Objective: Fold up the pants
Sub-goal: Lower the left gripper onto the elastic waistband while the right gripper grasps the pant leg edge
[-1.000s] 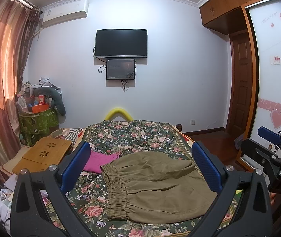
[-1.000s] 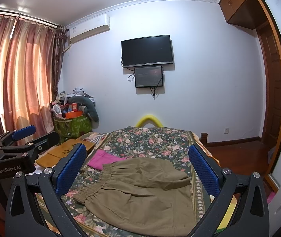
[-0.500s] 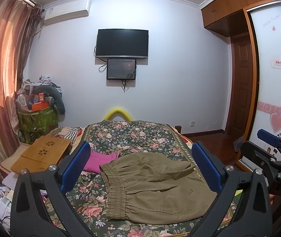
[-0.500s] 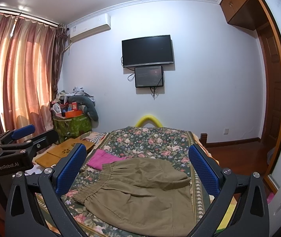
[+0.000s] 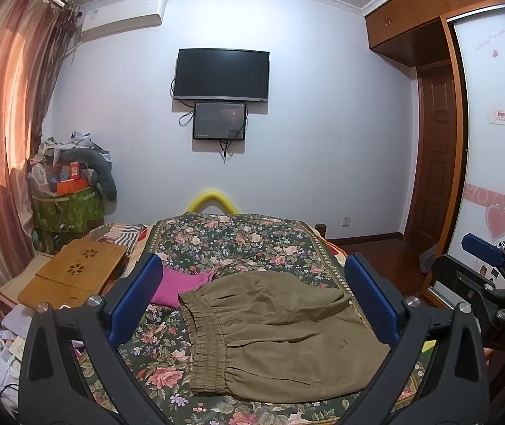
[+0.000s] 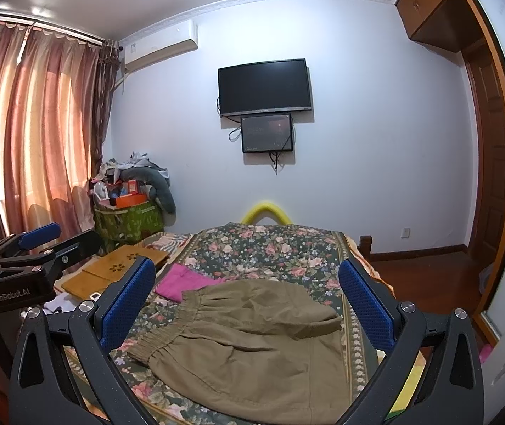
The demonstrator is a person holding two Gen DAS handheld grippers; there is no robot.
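Both the left gripper [image 5: 252,301] and the right gripper [image 6: 247,304] hang wide open above the pants [image 5: 280,329]. Lower each onto an edge below it before closing.

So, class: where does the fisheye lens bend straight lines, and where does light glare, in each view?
Left wrist view: the wardrobe frame bows, curtain glows orange. Right wrist view: the door frame curves, ceiling glare above the curtain rail.

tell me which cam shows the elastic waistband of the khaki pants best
The left wrist view: the waistband runs nearly its whole gathered length in the open. In the right wrist view the waistband is partly hidden behind that gripper's left finger.
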